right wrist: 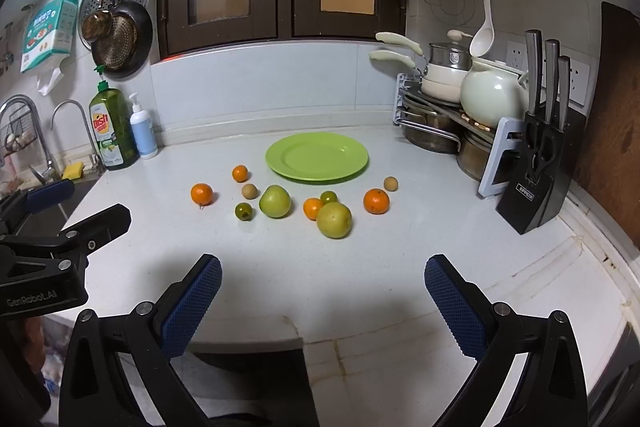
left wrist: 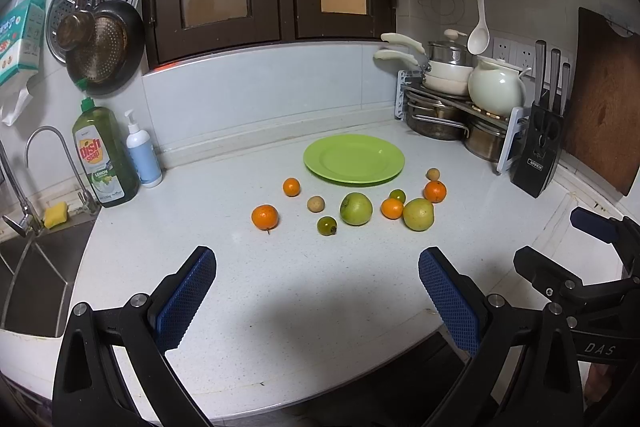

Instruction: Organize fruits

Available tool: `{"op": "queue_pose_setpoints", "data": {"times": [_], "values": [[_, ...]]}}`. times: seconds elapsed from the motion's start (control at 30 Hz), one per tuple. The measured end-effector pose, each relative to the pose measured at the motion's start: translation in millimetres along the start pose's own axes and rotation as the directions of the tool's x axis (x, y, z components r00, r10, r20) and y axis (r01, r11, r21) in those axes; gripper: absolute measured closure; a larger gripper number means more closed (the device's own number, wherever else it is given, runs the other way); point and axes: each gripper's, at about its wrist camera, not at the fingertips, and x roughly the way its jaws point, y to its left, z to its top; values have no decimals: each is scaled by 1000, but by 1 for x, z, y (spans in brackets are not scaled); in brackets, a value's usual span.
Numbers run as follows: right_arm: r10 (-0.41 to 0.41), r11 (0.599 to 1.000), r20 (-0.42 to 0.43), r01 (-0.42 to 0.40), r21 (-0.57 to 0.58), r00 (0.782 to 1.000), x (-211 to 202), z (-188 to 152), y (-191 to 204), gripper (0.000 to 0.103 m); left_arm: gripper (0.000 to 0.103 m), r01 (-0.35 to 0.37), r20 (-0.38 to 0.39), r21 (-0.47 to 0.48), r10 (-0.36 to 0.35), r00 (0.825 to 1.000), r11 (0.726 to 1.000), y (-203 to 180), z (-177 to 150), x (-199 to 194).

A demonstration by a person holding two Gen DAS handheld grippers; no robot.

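A green plate [left wrist: 353,159] [right wrist: 317,155] lies empty at the back of the white counter. In front of it lie several loose fruits: orange tangerines [left wrist: 265,217] [right wrist: 201,194], a green apple [left wrist: 355,209] [right wrist: 274,201], a yellow-green apple [left wrist: 418,214] [right wrist: 334,220], small dark green citrus [left wrist: 326,225] [right wrist: 243,211] and small tan round fruits [left wrist: 315,203] [right wrist: 391,183]. My left gripper [left wrist: 317,263] is open and empty, near the counter's front edge. My right gripper [right wrist: 323,271] is open and empty, to the right of the left one, also short of the fruits.
A sink [left wrist: 36,267] with a tap, dish soap bottle [left wrist: 106,155] and pump bottle [left wrist: 143,151] are at the left. A pot rack with a white kettle [left wrist: 496,89], a knife block [left wrist: 538,151] and a wooden board [left wrist: 608,99] stand at the right.
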Motion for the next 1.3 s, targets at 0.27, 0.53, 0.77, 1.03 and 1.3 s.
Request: {"op": "queue_pose_setpoints", "data": {"times": [0.27, 0.53, 0.77, 1.03, 1.3], "values": [[3, 1000, -5, -3, -1, 1000, 2, 2, 1, 1, 0, 0, -4, 0, 0, 1000, 1000, 2, 1, 2], [1, 1000, -7, -1, -2, 1000, 3, 3, 1, 1, 0, 6, -6, 2, -6, 1000, 1000, 4, 1, 5], [-5, 1000, -19, 5, -3, 1000, 10, 5, 4, 1, 0, 12, -15, 4, -12, 1000, 1000, 6, 3, 12], [-11, 1000, -46, 11, 1, 999, 29, 9, 7, 1, 0, 27, -39, 13, -27, 999, 1000, 13, 8, 32], [-32, 999, -95, 32, 8, 995, 67, 15, 15, 1, 2, 77, -46, 75, -74, 996, 994, 23, 14, 71]]}}
